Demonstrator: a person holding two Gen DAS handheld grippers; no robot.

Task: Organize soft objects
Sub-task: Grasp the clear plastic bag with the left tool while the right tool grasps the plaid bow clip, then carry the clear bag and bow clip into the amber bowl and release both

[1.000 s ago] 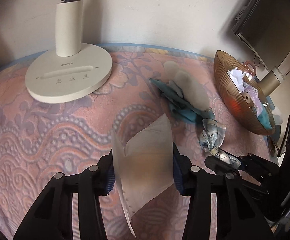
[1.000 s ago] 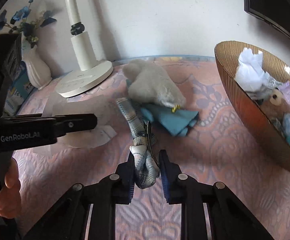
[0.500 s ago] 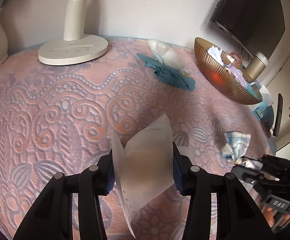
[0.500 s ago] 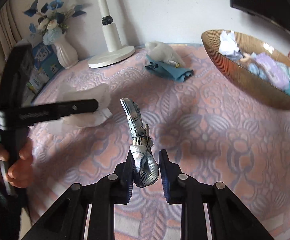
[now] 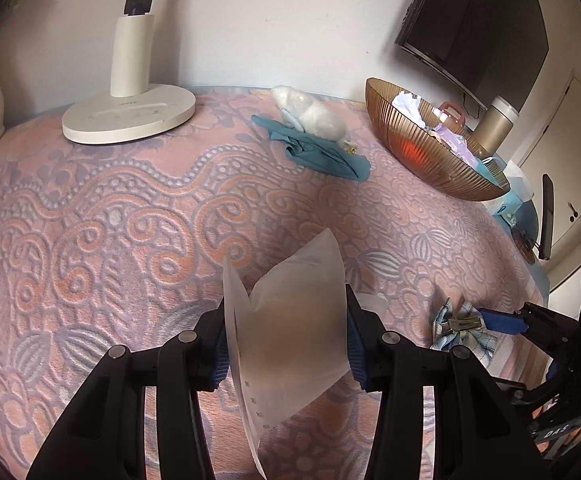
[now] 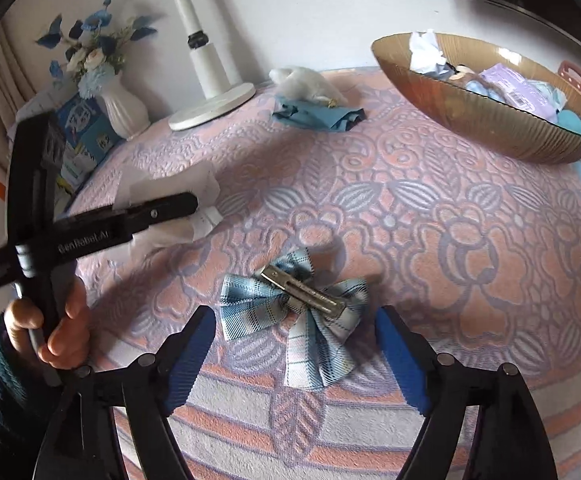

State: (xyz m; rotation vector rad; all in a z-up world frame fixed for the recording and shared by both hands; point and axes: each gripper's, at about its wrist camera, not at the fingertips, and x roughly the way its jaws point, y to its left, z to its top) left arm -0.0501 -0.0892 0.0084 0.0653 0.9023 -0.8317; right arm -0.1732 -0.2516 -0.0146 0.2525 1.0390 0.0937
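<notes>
So there's this big table covered in a pink and lilac patterned cloth. Toward its far right corner sits a ribbed amber bowl already piled with soft stuff. At the far edge stands a white desk lamp, with a white vase of blue flowers off at the far left corner. Between lamp and bowl, a fluffy white plush lies touching a crumpled teal cloth.

The left gripper is clamped on a translucent plastic bag, held up off the cloth. The right gripper is spread wide with nothing in it, and a blue plaid bow lies flat near the front edge between its fingers, metal clip facing up.
</notes>
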